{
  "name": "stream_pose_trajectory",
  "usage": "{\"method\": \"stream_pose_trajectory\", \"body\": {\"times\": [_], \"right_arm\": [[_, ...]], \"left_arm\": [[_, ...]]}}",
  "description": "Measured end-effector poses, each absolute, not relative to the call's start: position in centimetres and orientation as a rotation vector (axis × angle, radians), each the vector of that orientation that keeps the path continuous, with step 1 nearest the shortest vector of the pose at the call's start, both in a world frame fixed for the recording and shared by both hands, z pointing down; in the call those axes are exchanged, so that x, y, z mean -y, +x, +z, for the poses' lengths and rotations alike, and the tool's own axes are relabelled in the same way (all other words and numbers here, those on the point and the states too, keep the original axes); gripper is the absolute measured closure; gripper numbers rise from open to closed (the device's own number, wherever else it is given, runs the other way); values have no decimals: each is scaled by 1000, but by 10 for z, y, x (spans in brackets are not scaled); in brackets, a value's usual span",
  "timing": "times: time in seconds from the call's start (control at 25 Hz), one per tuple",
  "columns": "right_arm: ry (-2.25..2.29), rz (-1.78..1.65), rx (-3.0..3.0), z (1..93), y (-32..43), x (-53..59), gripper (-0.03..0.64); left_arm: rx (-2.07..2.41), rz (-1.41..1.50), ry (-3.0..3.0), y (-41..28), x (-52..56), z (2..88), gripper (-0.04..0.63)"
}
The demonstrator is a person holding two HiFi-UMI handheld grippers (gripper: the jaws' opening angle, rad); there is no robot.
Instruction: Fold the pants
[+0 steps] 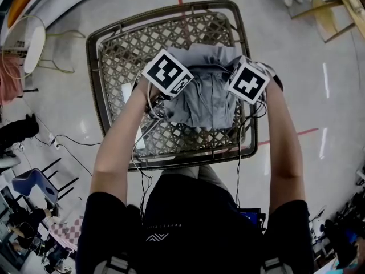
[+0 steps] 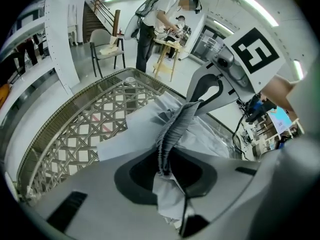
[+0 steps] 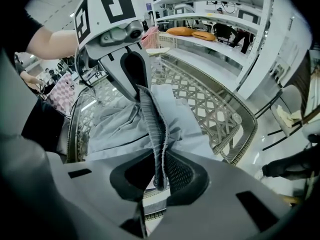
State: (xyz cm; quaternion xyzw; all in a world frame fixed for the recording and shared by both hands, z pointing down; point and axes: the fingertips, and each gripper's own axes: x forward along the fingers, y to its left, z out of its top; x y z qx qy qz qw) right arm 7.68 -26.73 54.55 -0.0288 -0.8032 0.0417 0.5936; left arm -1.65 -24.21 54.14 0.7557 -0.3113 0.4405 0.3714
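Grey pants (image 1: pixel 208 99) lie bunched on a woven wicker table (image 1: pixel 122 56). Both grippers hang over them, steeply nose-down, under their marker cubes, the left cube (image 1: pixel 167 73) and the right cube (image 1: pixel 248 80). The ribbed waistband (image 2: pixel 175 129) stretches between the two grippers. In the left gripper view my left gripper (image 2: pixel 162 171) is shut on one end of the band, with loose cloth hanging below the jaws. My right gripper (image 3: pixel 160 179) is shut on the other end (image 3: pixel 150 119). Each gripper shows in the other's view: the right gripper (image 2: pixel 207 91), the left gripper (image 3: pixel 132 71).
The table's raised rim (image 1: pixel 251 127) runs close by the right gripper. Cables (image 1: pixel 68 141) trail over the floor at the left. A white chair (image 1: pixel 28 44) and a blue chair (image 1: pixel 31 184) stand at the left. A person (image 2: pixel 150 24) works at a wooden stand behind the table.
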Motion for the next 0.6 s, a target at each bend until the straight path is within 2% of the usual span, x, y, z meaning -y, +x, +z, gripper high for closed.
{"method": "stream_pose_trajectory", "body": {"times": [0.28,0.4,0.6], "right_arm": [[50,43,1894,548,77,288,560],[121,33,1920,546,77,299,507],[256,4,1950,539,78,319,488]], "left_arm": [[928,1177,1989,-30,257,546,456],[1012,1153,1986,-42,265,543,449],[1080,1095,1969,-51,271,541,448]]}}
